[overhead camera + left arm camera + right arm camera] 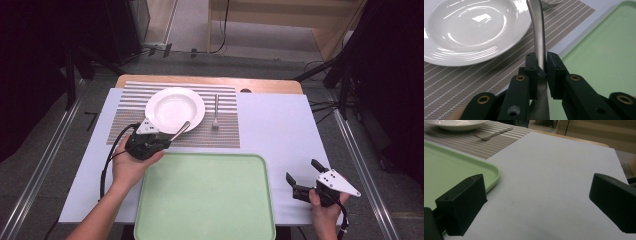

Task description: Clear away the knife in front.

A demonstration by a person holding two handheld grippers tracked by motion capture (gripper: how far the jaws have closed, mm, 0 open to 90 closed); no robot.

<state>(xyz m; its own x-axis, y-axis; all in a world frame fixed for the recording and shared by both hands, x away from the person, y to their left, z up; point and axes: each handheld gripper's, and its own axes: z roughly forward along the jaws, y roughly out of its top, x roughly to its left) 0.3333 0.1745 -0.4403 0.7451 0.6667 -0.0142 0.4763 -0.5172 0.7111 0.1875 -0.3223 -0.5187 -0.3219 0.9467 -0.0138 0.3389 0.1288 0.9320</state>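
My left gripper [169,139] [541,65] is shut on the handle of a silver utensil [181,131] [538,32]. It is held over the striped placemat [125,120] just in front of the white plate [175,109] [471,30]. The utensil slants up toward the plate's near rim, and its far end is cut off in the left gripper view. A fork [215,112] [494,134] lies on the placemat to the right of the plate. My right gripper [303,170] [536,197] is open over the white table cover at the front right, with nothing between its jaws.
A large green tray [205,195] [604,50] [449,170] with nothing on it lies at the front centre between the two hands. White table cover [275,125] stretches right of the placemat. Dark stands and cables sit beyond the table's sides.
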